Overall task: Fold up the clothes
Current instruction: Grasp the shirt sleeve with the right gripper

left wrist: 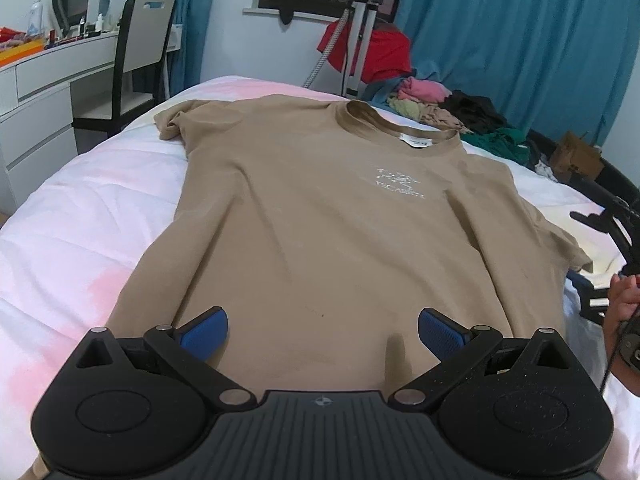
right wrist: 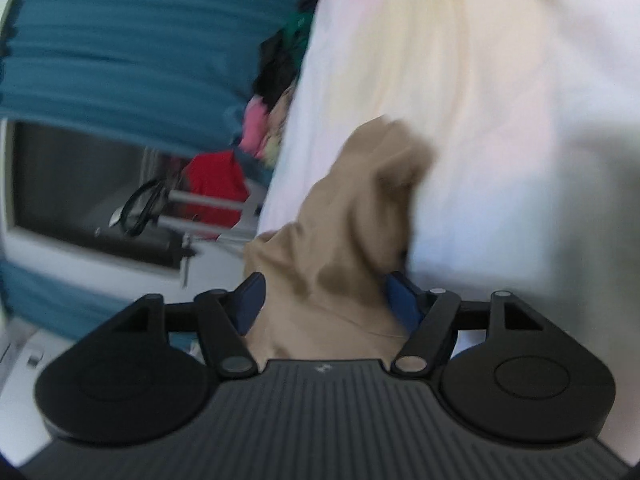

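Note:
A tan T-shirt (left wrist: 320,220) lies flat and face up on the white and pink bed (left wrist: 80,220), collar at the far end, white logo on the chest. My left gripper (left wrist: 323,332) is open just above the shirt's hem, its blue pads wide apart with cloth under them. In the blurred right wrist view, my right gripper (right wrist: 326,300) is rolled on its side at the shirt's right sleeve (right wrist: 360,208). Bunched tan cloth lies between its wide-apart pads, and they do not pinch it. A person's hand (left wrist: 626,300) shows at the right edge of the left wrist view.
A pile of mixed clothes (left wrist: 452,108) sits at the bed's far right corner, with a cardboard box (left wrist: 576,156) beyond it. A stand with a red garment (left wrist: 372,48) rises behind the bed. A chair (left wrist: 140,60) and a white desk (left wrist: 48,76) are at the left.

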Demonstrator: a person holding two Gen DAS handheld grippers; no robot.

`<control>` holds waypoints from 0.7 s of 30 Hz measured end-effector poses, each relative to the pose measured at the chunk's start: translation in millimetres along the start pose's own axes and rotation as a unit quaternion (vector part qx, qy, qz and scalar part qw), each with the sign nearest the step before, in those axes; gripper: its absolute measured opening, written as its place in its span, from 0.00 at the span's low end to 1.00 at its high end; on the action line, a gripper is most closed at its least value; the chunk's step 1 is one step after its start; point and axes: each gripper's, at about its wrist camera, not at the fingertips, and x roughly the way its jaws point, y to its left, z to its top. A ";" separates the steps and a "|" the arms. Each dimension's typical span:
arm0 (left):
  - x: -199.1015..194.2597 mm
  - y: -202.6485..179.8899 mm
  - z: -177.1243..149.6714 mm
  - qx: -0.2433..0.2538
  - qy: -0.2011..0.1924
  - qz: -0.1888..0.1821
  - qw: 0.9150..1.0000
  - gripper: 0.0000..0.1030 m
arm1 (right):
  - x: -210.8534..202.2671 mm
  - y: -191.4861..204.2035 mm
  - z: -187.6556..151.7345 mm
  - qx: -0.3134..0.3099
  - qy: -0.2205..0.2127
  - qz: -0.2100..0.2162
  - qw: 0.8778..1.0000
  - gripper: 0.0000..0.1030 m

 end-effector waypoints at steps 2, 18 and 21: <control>2.3 1.6 0.6 -0.004 0.004 0.000 1.000 0.99 | 10.2 -3.3 3.4 -0.006 0.000 -0.018 1.000 0.68; 22.9 -7.3 -4.0 0.010 0.019 0.000 1.000 0.99 | 49.2 -3.9 16.6 -0.052 -0.060 0.004 0.997 0.69; 21.8 -6.8 -4.2 0.009 0.017 0.000 1.000 0.99 | 55.7 0.1 22.3 -0.089 -0.095 0.029 0.991 0.69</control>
